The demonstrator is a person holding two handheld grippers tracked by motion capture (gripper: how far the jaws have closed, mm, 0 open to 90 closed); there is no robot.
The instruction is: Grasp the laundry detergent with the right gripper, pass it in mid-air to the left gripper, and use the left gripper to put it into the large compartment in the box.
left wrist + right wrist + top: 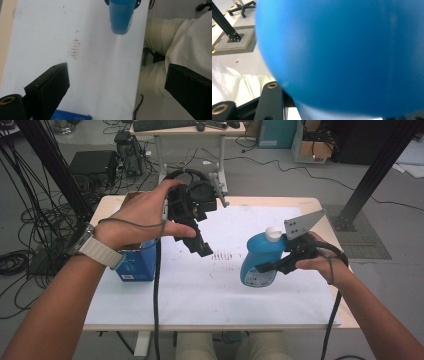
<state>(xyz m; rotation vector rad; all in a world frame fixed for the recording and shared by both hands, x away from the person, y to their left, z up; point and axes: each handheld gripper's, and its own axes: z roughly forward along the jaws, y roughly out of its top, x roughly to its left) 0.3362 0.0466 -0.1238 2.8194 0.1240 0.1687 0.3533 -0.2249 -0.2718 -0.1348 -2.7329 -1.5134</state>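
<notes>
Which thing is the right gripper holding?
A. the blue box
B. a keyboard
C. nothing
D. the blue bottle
D: in the high view the right gripper is clamped on the blue bottle, holding it above the table; the blue box sits apart near the left hand, whose left gripper is open and holds nothing.

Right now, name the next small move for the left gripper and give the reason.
Probably bring the open left gripper across to the white cap: the right gripper already clamps the blue bottle, and the left jaws hold nothing.
</notes>
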